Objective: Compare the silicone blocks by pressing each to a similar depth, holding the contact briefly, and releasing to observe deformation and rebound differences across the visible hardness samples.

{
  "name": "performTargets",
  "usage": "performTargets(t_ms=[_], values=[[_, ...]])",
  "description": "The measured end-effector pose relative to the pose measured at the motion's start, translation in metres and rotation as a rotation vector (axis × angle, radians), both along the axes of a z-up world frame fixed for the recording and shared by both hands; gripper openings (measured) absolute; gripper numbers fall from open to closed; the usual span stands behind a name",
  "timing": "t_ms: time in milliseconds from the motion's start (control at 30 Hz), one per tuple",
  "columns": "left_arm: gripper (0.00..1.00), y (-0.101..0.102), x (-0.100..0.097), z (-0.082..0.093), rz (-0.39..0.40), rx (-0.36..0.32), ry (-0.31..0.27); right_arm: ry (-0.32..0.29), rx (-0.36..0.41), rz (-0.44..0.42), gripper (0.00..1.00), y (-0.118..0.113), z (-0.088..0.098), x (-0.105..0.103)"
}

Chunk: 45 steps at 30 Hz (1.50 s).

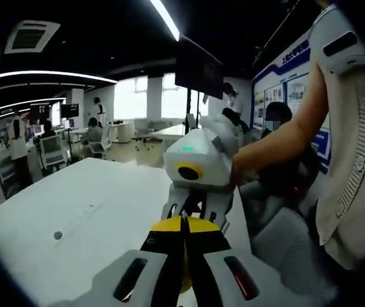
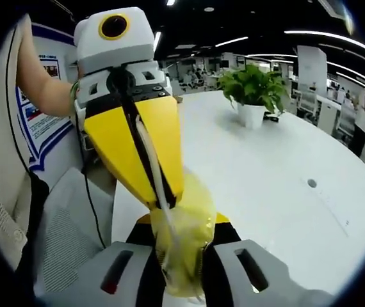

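- Yellowish translucent silicone block [image 2: 181,246] sits nearest, squeezed between the right gripper [image 2: 182,256] and the left gripper [image 2: 160,195], both clamped on it (mid-hold, I judge).
- Held above the white table [image 2: 278,166], so only the jaws load it.
- Potted plant [image 2: 254,96] stands well apart.

Smooth plastic, soft translucent silicone.
Your left claw [image 2: 160,204] shows glossy yellow plastic; the silicone block [image 2: 182,246] looks translucent, yielding; at 3 o'clock, the table [image 2: 285,173] is smooth matt white.
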<state>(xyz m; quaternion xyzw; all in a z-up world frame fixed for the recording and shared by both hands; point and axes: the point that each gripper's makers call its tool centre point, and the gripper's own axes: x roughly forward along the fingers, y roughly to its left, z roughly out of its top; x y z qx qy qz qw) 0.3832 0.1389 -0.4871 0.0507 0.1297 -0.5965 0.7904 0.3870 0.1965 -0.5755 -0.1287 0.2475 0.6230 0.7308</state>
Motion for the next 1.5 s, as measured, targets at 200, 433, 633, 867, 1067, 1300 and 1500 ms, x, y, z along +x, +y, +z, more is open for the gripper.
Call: performTargets(t_ms=[200, 433, 633, 867, 1067, 1300, 1500], values=[[0.0, 0.003, 0.002, -0.002, 0.011, -0.004, 0.011, -0.04, 0.001, 0.002, 0.12, 0.002, -0.001, 0.004], [0.0, 0.005, 0.004, -0.005, 0.032, -0.014, 0.032, -0.173, -0.018, 0.037, 0.17, 0.003, -0.003, 0.011], [0.0, 0.013, 0.009, -0.007, 0.069, -0.038, 0.065, -0.17, -0.012, 0.014, 0.31, 0.001, -0.005, 0.012], [0.0, 0.02, 0.009, -0.011, 0.096, -0.048, 0.089, -0.169, 0.023, -0.03, 0.41, -0.001, 0.002, 0.015], [0.0, 0.024, 0.01, -0.019, 0.114, -0.04, 0.105, -0.166, 0.063, -0.06, 0.49, -0.002, 0.013, 0.015], [0.0, 0.027, 0.016, -0.025, 0.14, -0.05, 0.129, -0.18, 0.059, -0.083, 0.59, -0.008, 0.018, 0.017], [0.0, 0.03, 0.024, -0.031, 0.172, -0.047, 0.148, -0.174, 0.06, -0.104, 0.64, -0.015, 0.02, 0.016]])
